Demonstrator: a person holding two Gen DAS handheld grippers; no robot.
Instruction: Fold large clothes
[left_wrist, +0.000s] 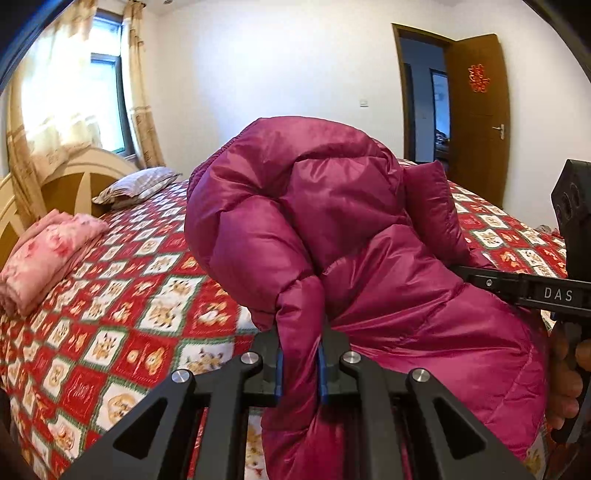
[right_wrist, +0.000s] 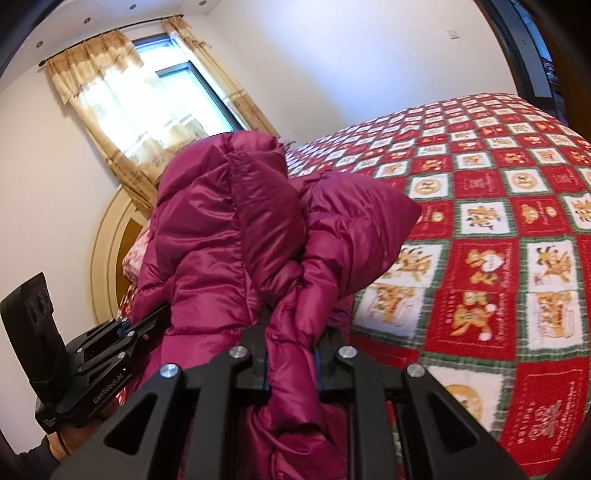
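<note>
A magenta puffy down jacket (left_wrist: 332, 229) hangs bunched above the bed, held up by both grippers. My left gripper (left_wrist: 300, 369) is shut on a fold of the jacket. My right gripper (right_wrist: 291, 373) is shut on another bunched fold of the jacket (right_wrist: 236, 229). In the left wrist view the right gripper's black body (left_wrist: 532, 291) enters from the right against the jacket. In the right wrist view the left gripper's body (right_wrist: 107, 354) sits at the lower left, its fingers hidden in the fabric.
The bed has a red, white and green checkered quilt (right_wrist: 480, 229). A folded pink blanket (left_wrist: 44, 254) and a striped pillow (left_wrist: 136, 186) lie near the cream headboard (left_wrist: 74, 173). A curtained window (right_wrist: 147, 96) and an open brown door (left_wrist: 476, 122) border the room.
</note>
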